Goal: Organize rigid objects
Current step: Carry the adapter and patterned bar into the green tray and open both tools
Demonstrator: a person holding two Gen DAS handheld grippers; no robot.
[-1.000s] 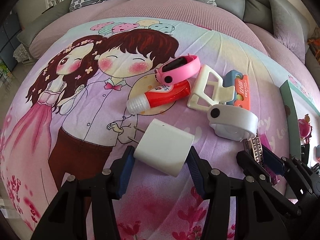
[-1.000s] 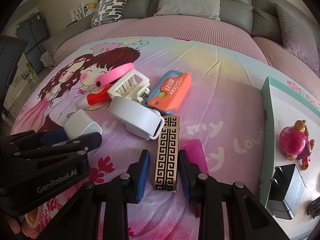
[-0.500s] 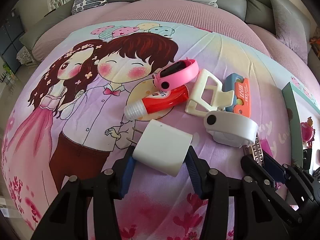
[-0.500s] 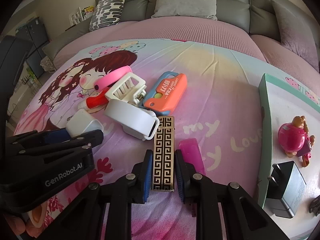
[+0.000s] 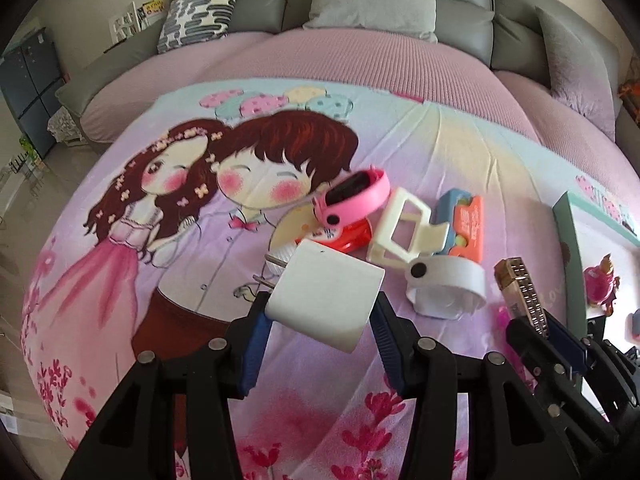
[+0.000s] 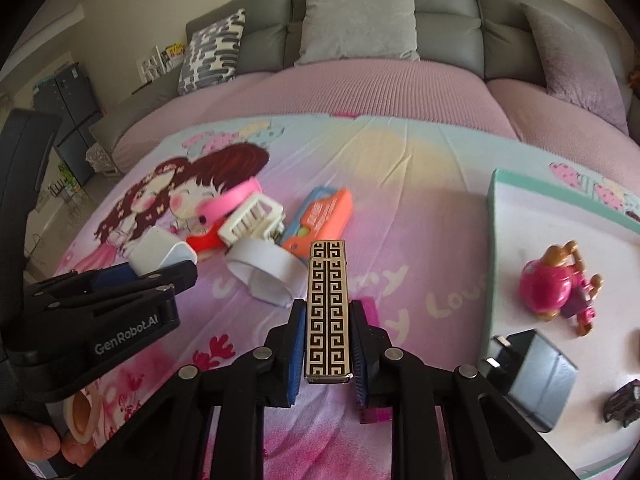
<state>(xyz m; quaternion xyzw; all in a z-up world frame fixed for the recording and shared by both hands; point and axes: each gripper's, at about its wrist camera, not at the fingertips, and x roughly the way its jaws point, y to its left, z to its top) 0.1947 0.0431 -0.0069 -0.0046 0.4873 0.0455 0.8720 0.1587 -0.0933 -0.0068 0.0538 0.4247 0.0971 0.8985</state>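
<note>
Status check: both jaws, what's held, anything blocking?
Left gripper shut on white charger. Right gripper shut on gold patterned lighter. Both lifted off bedsheet. Nothing in the way toward tray.

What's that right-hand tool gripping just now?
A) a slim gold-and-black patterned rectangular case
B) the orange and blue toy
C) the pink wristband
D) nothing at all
A: in the right wrist view the slim gold-and-black patterned rectangular case sits clamped between the jaws of the right gripper, lifted off the printed bedsheet.
</note>
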